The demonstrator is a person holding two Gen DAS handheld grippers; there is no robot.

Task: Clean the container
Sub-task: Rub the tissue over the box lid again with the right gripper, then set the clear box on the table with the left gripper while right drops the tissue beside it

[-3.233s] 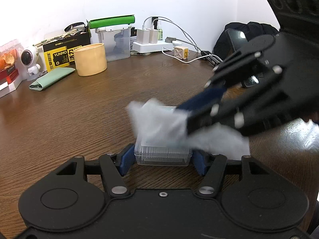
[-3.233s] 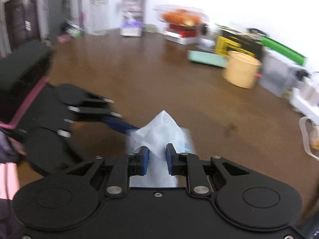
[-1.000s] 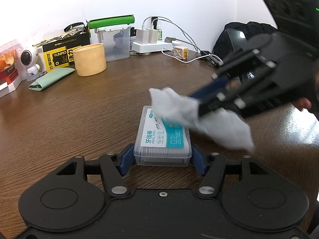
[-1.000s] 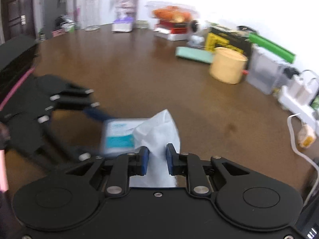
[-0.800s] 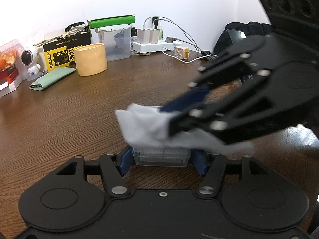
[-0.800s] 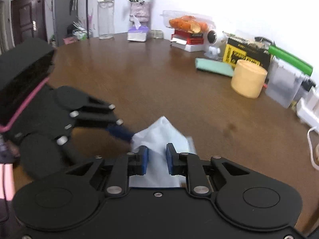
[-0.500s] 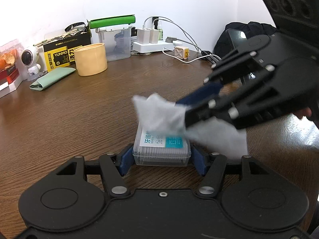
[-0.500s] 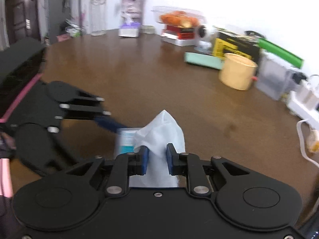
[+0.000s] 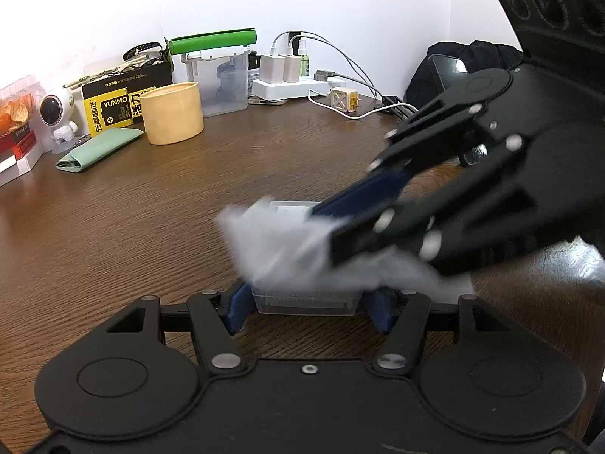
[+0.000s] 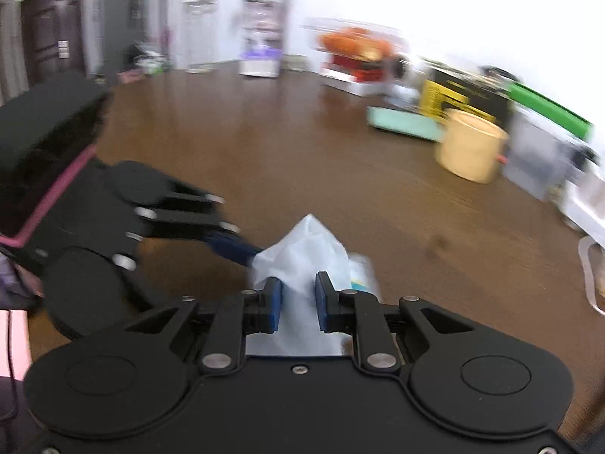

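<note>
Since the frame half a second earlier, the white wipe [image 9: 287, 249] had shifted across the container lid and covered the printed label that was then exposed; the container [image 9: 306, 299] itself had not shifted.

The left gripper [image 9: 308, 308] was clamped on the clear plastic container, one blue finger [image 9: 236, 308] pressed against each short side. The container sat flat on the brown wooden table [image 9: 151, 208], directly between those fingers, with its near wall visible below the wipe.

The right gripper [image 10: 297, 304] was closed narrowly on the bunched wipe, which stood up between its blue pads [image 10: 273, 304]. In the right wrist view, a corner of the container lid [image 10: 361, 278] showed just beyond the wipe, ahead of the right fingertips. The wipe rested on the lid.
</note>
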